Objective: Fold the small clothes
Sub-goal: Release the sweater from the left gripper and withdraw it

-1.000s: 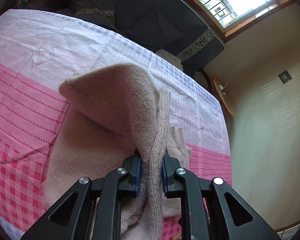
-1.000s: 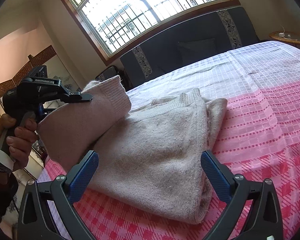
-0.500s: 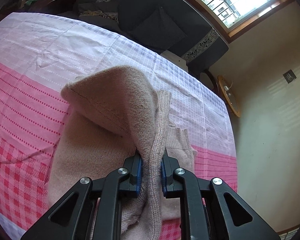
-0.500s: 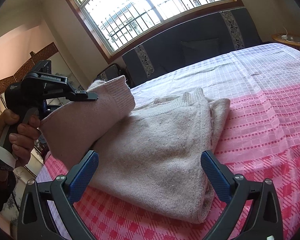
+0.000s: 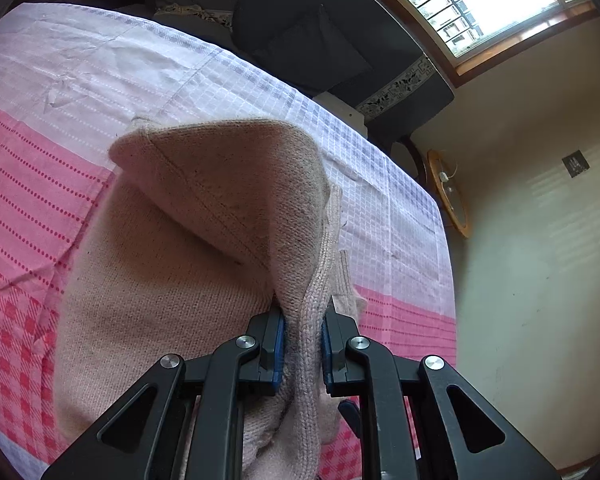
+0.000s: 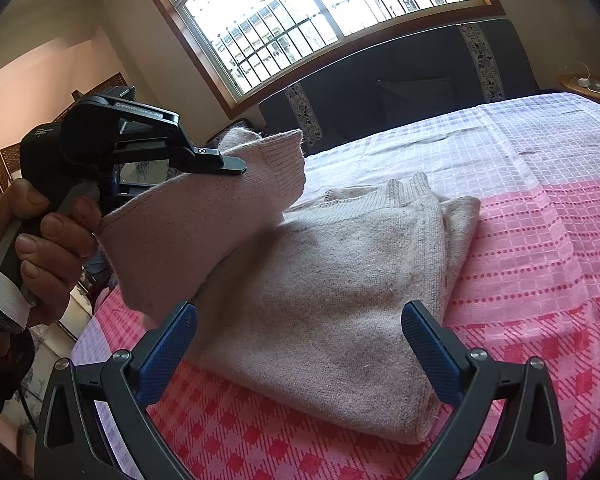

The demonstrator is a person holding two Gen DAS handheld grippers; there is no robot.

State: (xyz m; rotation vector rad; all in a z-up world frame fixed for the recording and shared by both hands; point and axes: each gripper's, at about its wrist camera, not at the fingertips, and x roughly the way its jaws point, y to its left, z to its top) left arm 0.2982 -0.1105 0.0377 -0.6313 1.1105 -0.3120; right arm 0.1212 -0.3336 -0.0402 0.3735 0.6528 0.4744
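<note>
While left tongs (image 5: 303,344) clamped: sweater (image 5: 172,300) edge aloft.

You have one beige knit sweater (image 6: 332,300) on one bed, which is covered by one pink and white checked bedspread (image 6: 540,240). You hold two sets of tongs: the left tongs (image 5: 303,344), clamped on a fold of that sweater, and the right tongs (image 6: 300,344), spread wide with nothing between them. Blue pads: two per set, four in all. One hand (image 6: 40,248) of yours is visible. Beyond the bed: one barred window (image 6: 320,12), one dark sofa (image 6: 400,88), one round wooden side table (image 5: 450,194).
</note>
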